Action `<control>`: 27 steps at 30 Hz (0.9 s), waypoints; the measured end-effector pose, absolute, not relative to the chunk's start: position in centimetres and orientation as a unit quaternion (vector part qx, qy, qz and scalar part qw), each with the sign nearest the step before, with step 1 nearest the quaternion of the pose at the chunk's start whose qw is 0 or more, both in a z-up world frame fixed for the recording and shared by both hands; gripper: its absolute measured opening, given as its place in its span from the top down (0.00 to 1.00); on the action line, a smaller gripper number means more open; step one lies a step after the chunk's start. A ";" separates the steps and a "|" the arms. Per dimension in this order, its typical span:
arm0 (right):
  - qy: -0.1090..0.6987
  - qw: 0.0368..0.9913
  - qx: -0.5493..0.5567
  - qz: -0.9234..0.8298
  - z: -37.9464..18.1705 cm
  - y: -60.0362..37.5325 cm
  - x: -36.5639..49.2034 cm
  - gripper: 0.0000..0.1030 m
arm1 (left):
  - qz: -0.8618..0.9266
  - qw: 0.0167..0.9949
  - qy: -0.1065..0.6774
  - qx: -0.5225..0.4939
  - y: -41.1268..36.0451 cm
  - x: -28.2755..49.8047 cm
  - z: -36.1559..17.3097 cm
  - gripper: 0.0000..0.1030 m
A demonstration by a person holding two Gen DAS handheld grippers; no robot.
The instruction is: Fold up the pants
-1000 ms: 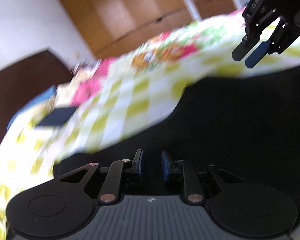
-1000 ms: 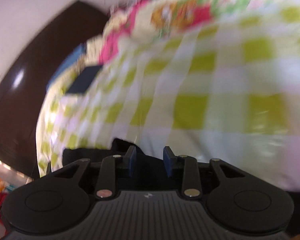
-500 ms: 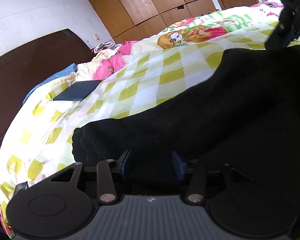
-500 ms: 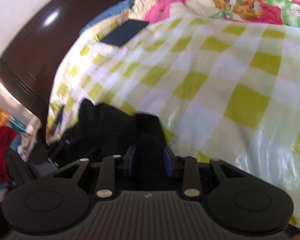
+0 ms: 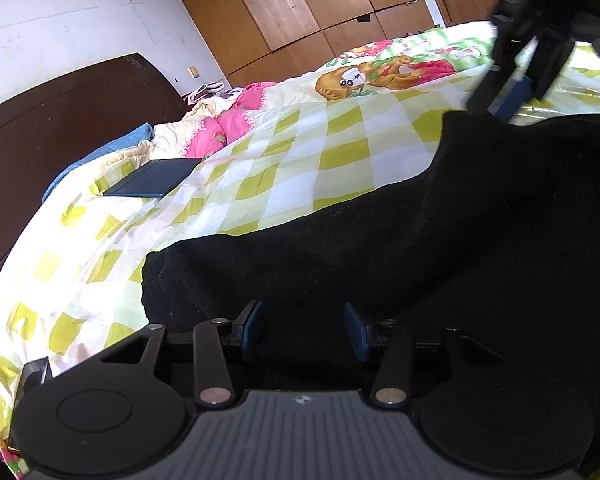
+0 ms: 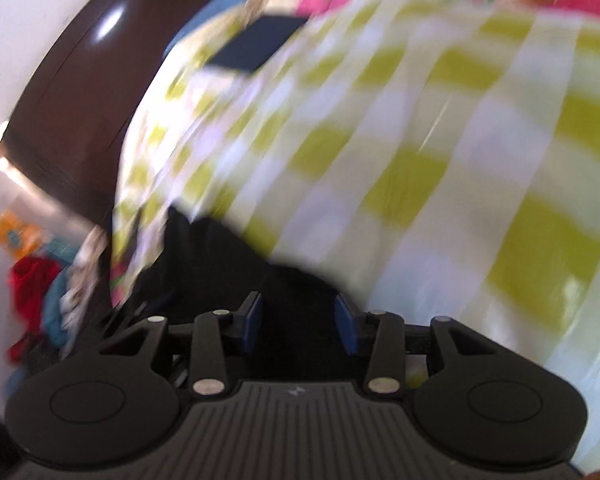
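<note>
Black pants lie spread on a bed with a yellow-green checked sheet. My left gripper is open, low over the near edge of the pants, with black cloth between and below its fingers. My right gripper is open over the far corner of the pants. The right wrist view is blurred by motion. In the left wrist view the right gripper hangs just above the far edge of the pants at the upper right.
A dark flat tablet or book lies on the sheet near pink and cream pillows. A dark wooden headboard stands at the left. Wooden wardrobes line the back wall. Clothes are heaped beside the bed.
Both grippers have opened wider. The left gripper came down over the near edge of the pants and let go. The right gripper has opened and is moving over the far corner.
</note>
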State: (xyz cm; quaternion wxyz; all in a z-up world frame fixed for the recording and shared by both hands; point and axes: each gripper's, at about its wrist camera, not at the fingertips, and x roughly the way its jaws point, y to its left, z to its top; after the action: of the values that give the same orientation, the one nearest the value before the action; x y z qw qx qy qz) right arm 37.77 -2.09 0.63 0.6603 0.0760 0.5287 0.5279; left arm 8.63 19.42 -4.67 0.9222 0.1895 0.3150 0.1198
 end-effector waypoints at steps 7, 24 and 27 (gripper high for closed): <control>0.540 0.591 0.059 0.596 1.3 -1.1 34.6 0.59 | 0.119 0.923 0.312 0.191 19.3 8.6 -4.8 0.43; 0.554 0.545 0.033 0.629 -0.2 1.6 37.4 0.49 | 0.117 0.927 0.307 0.182 19.6 8.4 -4.7 0.42; 0.547 0.573 0.027 0.610 -0.8 1.8 38.0 0.42 | 0.115 0.927 0.307 0.181 19.6 8.4 -4.7 0.42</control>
State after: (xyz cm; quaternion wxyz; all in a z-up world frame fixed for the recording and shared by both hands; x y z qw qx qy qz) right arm 37.99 1.80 -0.78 0.5726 0.0265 0.5472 0.6099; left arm 8.44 19.59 -4.66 0.9270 0.1811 0.3073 0.1154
